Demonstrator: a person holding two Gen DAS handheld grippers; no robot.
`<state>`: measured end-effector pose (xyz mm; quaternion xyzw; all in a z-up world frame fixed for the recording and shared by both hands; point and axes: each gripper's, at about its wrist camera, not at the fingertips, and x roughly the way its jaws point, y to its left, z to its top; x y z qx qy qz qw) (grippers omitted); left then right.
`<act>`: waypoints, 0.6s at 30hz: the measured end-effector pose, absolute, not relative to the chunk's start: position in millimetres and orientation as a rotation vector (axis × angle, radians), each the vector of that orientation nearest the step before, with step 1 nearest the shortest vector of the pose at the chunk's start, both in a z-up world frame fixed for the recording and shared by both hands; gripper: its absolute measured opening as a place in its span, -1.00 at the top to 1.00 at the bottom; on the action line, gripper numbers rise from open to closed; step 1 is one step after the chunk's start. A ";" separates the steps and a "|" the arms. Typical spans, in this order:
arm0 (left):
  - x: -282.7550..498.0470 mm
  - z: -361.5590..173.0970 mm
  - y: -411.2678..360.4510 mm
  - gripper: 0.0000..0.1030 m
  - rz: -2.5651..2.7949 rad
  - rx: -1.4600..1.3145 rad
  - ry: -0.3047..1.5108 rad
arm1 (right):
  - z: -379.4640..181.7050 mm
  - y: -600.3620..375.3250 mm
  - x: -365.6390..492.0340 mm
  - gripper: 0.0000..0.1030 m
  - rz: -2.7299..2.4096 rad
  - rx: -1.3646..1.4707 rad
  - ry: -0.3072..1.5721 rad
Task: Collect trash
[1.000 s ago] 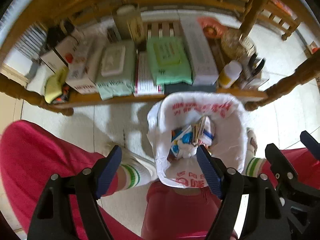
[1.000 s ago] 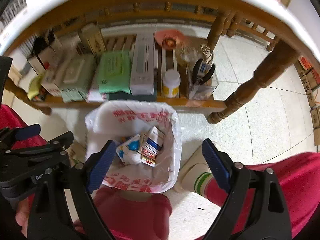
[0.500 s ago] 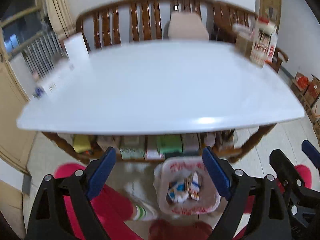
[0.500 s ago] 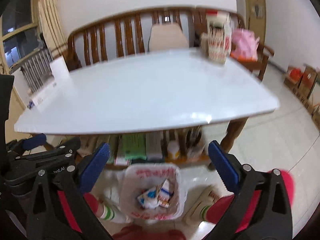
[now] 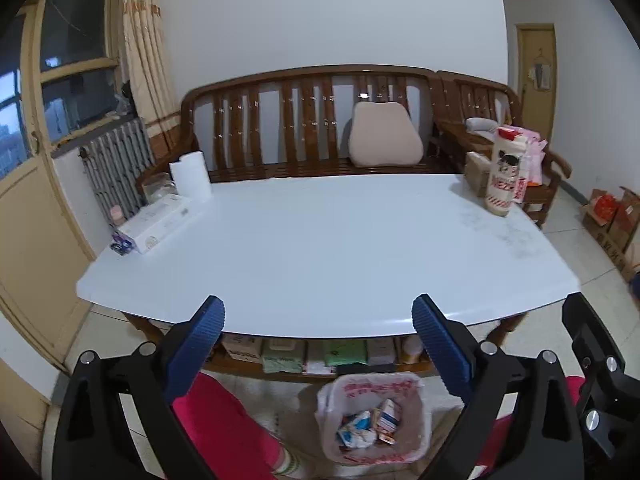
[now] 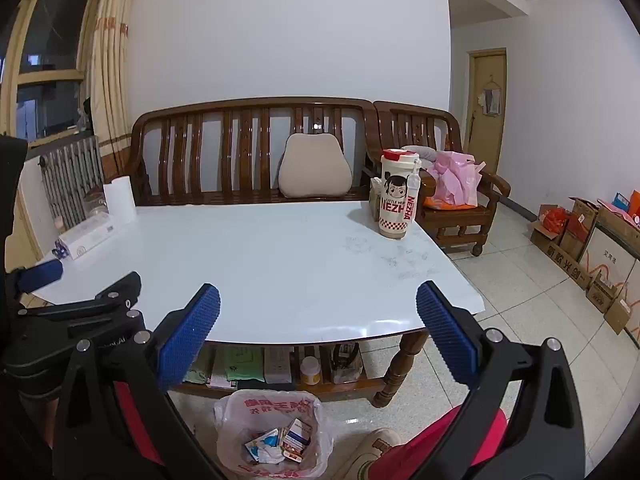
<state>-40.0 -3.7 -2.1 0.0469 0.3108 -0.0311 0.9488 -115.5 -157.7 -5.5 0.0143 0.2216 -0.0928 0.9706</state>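
Now, the trash [image 5: 370, 428] you collect lies already in the bin [image 5: 418, 432], the small one lined with a white plastic bag w/ red print. It stands on the floor just in front of the table's lower shelf, between your legs in red trousers. In the bin I see crumpled wrappers and small cartons, blue, white and orange; their print is too small to read.

From both tools the bin is below and a bit forward. In the left wrist view it sits low, slightly right of centre; in the right wrist view it [image 6: 230, 440] sits low, left of centre. So it lies between the two grippers, and neither hand is clearly nearer, I think.

The left gripper [image 5: 318, 330] has nothing between its blue pads and its jaws are opening, near full wide. The right gripper [image 6: 318, 314] is also spread wide and carries nothing.

The white table top [image 5: 320, 240] shows no loose trash in the middle, as far as I can judge. At its far right corner stands a tall cup [image 6: 398, 196] w/ a cartoon face, red lid, text "LITTLE HERO NEZHA". At the far left: a paper roll [image 5: 190, 176], a long white box [image 5: 156, 222]. The bag's red characters I can't read.
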 end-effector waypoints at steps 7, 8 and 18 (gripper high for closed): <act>-56.0 10.8 -2.5 -0.84 -0.045 0.102 0.579 | 9.0 -155.2 -129.0 -0.87 -0.199 0.016 0.430; -57.2 12.5 -2.1 -0.85 -0.046 0.098 0.578 | 10.4 -155.5 -129.9 -0.87 -0.198 0.019 0.430; -61.0 21.0 0.0 -0.85 -0.069 0.064 0.585 | 20.5 -151.3 -136.3 -0.87 -0.215 0.008 0.411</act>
